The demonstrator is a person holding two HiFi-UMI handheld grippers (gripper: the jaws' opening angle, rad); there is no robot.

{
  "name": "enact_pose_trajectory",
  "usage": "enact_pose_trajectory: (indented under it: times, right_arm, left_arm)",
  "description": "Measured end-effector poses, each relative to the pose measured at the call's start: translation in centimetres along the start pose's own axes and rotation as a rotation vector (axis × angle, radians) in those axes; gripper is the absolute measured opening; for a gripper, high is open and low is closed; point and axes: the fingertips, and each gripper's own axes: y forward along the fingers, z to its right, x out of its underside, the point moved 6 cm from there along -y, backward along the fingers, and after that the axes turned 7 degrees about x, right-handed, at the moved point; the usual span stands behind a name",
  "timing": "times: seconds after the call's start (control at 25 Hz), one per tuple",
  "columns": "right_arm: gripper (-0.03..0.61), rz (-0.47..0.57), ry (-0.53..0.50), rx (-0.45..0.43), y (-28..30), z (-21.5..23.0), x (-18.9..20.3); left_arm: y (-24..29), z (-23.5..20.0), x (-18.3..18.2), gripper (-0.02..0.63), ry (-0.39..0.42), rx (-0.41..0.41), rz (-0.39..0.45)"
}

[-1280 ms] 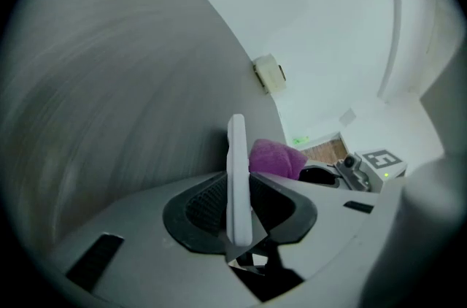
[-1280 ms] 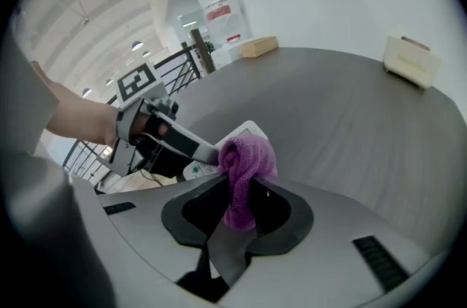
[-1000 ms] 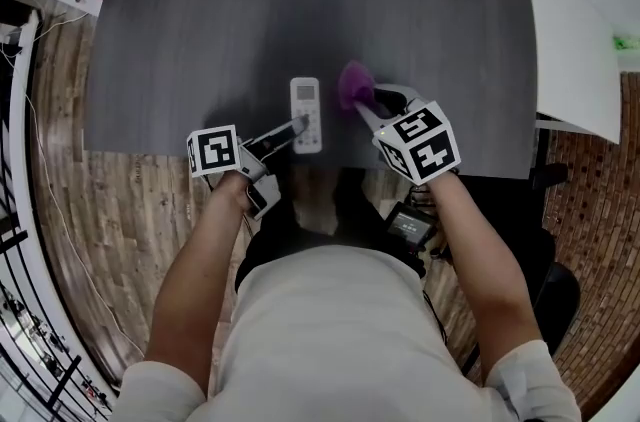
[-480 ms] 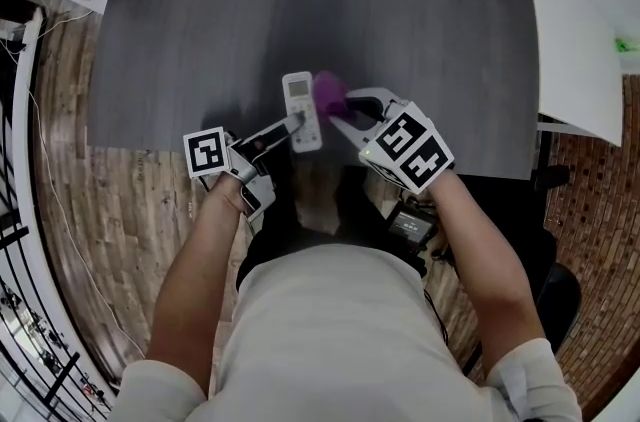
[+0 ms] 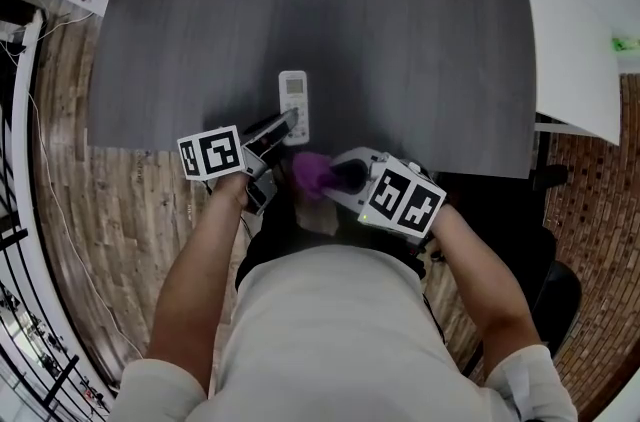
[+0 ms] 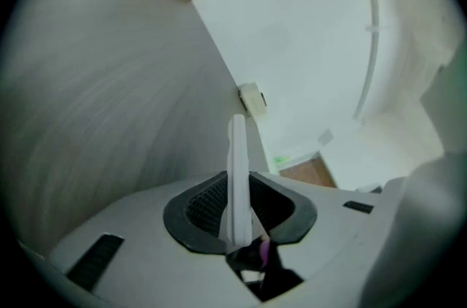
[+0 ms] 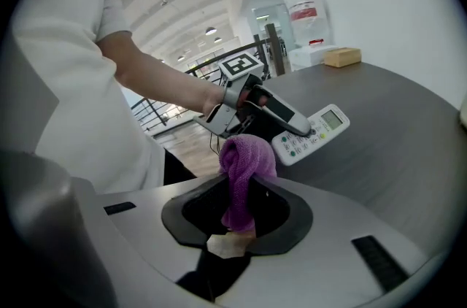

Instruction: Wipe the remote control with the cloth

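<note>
The fingers point(image 6: 198, 210) of the left gripper point(image 6: 237, 198) are nearly together, pinched on the near end of the remote point(image 6: 238, 153). Those of the right gripper point(image 7: 237, 206) stand just as narrow, clamped on a bunched purple cloth point(image 7: 245, 166).

A second ago the cloth sat on the surface point(image 5: 400, 40) to the right of the remote's far end. Half a second ago it pressed against the remote's right side. Now it has been drawn back past the surface's near edge and is held in front of the person's body, just short of the remote's near end. The left gripper keeps the same hold, though the remote has shifted slightly left.

The remote is white and slim, with a small pale screen at its far end and rows of green and dark buttons below. It lies face up at the near edge of the surface.

The left gripper view shows it only edge-on, a thin white slab between the pads, with a sliver of purple beneath. The right gripper view shows its face, with one left finger lying across the buttons and the person's bare forearm point(image 7: 157, 84) behind. Only the head view shows the cloth apart from the remote.
</note>
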Motion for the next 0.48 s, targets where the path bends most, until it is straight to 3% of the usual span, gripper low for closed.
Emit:
enact_pose_trajectory:
  times: [0.08, 0.16, 0.24, 0.36, 0.48]
  right_arm:
    - [0.083, 0.017, 0.059, 0.024, -0.5, 0.8, 0.8]
    - [0.083, 0.03, 0.127, 0.115, -1.4, 3.0, 1.5]
    - [0.083, 0.023, 0.173, 0.237, -2.3, 5.3, 1.8]
    - [0.084, -0.006, 0.173, 0.429, -3.3, 7.9, 1.1]
    - [0.084, -0.023, 0.092, 0.535, -3.0, 9.1, -1.1]
  left_arm:
    - [0.3, 0.6, 0.0, 0.094, 0.243, -0.138, -0.112]
    - [0.7, 1.2, 0.2, 0.094, 0.51, -0.289, -0.247]
    - [1.3, 1.5, 0.7, 0.094, 0.722, -0.407, -0.361]
    - [2.4, 1.8, 1.8, 0.095, 0.916, -0.497, -0.463]
    - [3.3, 2.1, 2.9, 0.095, 1.026, -0.523, -0.508]
